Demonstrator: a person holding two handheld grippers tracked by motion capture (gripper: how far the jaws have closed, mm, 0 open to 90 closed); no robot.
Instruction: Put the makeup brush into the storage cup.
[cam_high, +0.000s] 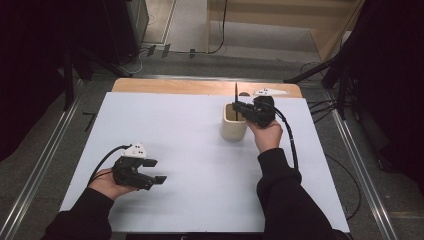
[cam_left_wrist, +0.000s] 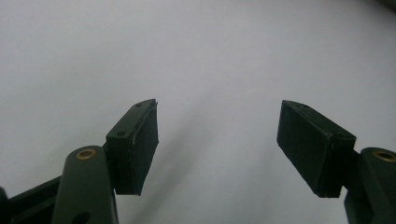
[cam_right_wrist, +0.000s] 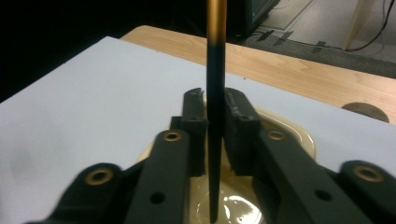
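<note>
Your right claw (cam_high: 239, 111) is clamped on a thin dark stick (cam_right_wrist: 215, 140), which stands upright with its lower end down inside the cream cup (cam_high: 233, 128); higher up the stick turns gold. The cup sits on the white bench (cam_high: 165, 125) toward the far right, and the claw hangs over its rim. Your left claw (cam_high: 155, 171) rests near the left front edge of the bench, well apart from the cup, jaws spread wide with nothing between them.
</note>
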